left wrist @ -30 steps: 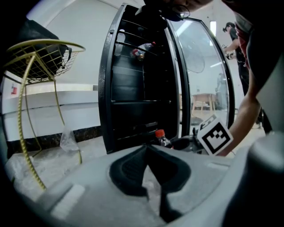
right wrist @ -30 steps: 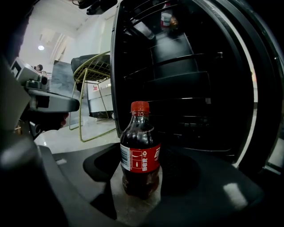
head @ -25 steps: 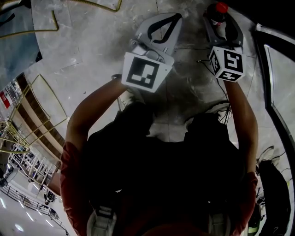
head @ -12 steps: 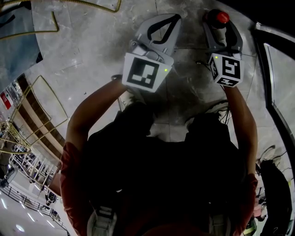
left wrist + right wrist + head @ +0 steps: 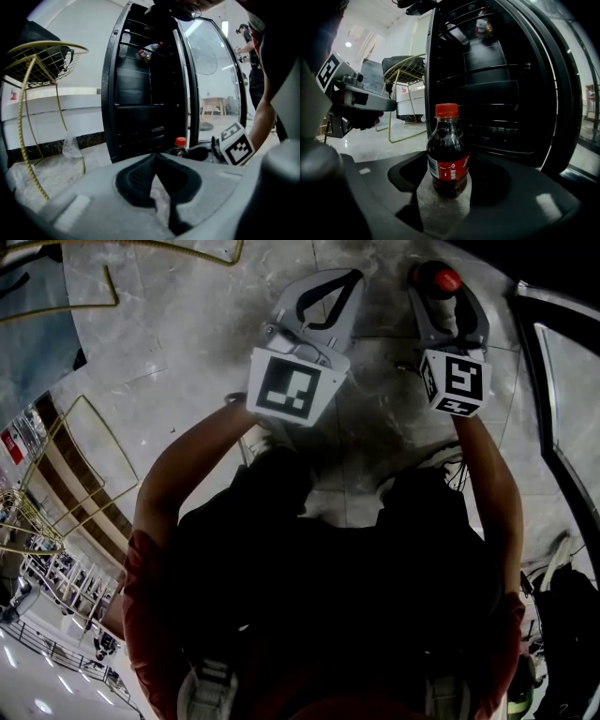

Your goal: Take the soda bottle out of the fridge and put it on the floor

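Observation:
The soda bottle (image 5: 448, 154) is small, with dark drink, a red label and a red cap (image 5: 446, 280). It stands upright between the dark jaws of my right gripper (image 5: 450, 174), which is shut on it just over the grey marble floor (image 5: 187, 343). Whether its base touches the floor I cannot tell. The black fridge (image 5: 497, 93) stands open right behind it. My left gripper (image 5: 349, 277), grey, is shut and empty, level with the right one and to its left. From the left gripper view the bottle (image 5: 180, 143) shows past the closed tips (image 5: 156, 157).
The fridge's glass door (image 5: 213, 79) swings open at the right, its edge (image 5: 562, 409) close to my right arm. A gold wire chair (image 5: 42, 61) stands left, with a plastic bag (image 5: 70, 145) below it. Cables (image 5: 441, 460) lie on the floor. Another person (image 5: 246, 42) stands beyond the door.
In the head view my right gripper with the bottle has slid slightly down the picture, toward the person. The left gripper has stayed put.

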A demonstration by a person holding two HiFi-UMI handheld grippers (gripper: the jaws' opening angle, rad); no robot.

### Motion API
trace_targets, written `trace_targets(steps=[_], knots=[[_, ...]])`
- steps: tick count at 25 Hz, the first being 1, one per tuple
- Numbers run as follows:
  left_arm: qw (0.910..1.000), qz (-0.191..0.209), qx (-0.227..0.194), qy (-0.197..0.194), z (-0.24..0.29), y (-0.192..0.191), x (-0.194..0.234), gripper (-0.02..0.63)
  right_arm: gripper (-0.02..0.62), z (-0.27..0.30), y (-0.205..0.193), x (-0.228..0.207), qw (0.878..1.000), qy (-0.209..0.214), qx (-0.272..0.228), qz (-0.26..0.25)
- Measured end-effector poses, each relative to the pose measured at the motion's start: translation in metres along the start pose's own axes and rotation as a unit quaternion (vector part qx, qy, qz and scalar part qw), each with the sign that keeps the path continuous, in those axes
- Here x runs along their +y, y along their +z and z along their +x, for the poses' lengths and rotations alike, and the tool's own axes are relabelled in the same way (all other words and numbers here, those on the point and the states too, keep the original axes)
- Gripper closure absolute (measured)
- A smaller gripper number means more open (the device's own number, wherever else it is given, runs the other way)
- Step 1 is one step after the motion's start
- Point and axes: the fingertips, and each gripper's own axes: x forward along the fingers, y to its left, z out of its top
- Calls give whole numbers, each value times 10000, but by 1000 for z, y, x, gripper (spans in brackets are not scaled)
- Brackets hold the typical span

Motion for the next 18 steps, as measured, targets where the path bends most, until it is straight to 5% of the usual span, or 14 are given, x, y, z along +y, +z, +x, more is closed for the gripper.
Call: trace_targets(steps=[16,18], knots=[[10000,-24,-5,16,-2,0,2,606,313,2,-2,1,9998,40,55,208],[10000,-20,21,25,-2,-1,3,606,247,2,-4,-1,9998,-8,105,183]])
